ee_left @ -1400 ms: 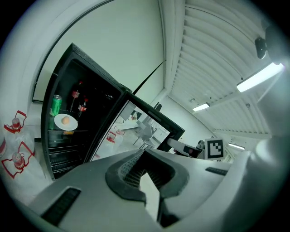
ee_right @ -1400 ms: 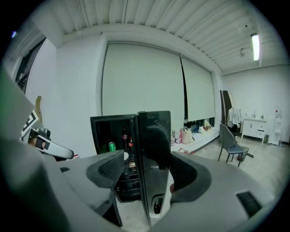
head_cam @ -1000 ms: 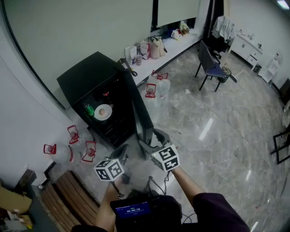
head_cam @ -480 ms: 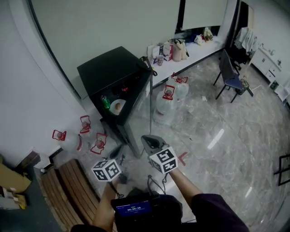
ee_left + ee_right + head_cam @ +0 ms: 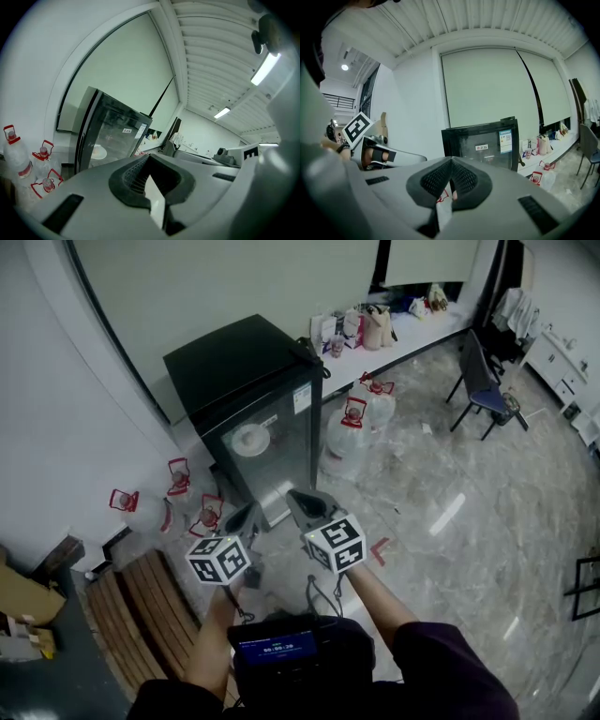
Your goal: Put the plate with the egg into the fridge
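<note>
Your L gripper is lower centre in the head view. Jaws are pressed together w/ nothing btwn them. R gripper is just beside it to the right, jaws also pressed tight and empty. Both point up-frame toward the fridge, which stands upper centre, apart from both tools. Its glass door is closed. Plate is inside, seen thru the glass on an upper shelf. The egg on it is only a faint blob. L gripper view shows the plate behind the glass at left-centre of frame. Red-handled water jugs sit on the floor right of the fridge, w/ more at its left. Chair is at upper right, wooden bench at lower left.
</note>
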`<act>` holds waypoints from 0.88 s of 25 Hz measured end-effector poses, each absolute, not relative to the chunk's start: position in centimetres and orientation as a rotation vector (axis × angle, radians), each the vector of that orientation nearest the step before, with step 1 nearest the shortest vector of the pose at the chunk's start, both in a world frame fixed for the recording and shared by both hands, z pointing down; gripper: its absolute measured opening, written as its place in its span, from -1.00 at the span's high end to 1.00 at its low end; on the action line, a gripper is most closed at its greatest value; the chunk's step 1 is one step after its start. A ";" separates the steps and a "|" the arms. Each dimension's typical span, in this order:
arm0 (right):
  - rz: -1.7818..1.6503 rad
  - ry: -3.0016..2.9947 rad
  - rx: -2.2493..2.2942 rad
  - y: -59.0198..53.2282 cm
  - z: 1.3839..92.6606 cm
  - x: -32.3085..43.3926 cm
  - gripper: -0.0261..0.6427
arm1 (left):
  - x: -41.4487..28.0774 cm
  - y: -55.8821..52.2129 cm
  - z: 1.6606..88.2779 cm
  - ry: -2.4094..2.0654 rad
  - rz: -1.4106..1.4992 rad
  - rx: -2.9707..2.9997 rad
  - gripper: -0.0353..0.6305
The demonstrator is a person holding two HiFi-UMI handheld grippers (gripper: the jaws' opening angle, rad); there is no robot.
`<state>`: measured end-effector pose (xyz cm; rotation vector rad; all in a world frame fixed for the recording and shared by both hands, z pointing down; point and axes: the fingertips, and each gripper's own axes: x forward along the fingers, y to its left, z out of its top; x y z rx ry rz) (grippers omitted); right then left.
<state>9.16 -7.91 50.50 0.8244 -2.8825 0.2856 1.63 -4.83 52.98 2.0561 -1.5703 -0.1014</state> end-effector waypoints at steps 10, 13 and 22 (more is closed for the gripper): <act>0.247 -2.888 0.815 -8.0 49.6 7.5 0.90 | 1.1 -5.5 51.8 -1.560 -0.092 2.101 0.87; 0.236 -2.878 0.812 -8.0 49.5 7.2 0.90 | 1.1 -5.7 51.8 -1.555 -0.086 2.104 0.87; 0.248 -2.860 0.813 -8.4 49.9 6.8 0.90 | 1.0 -6.4 51.9 -1.542 -0.072 2.114 0.87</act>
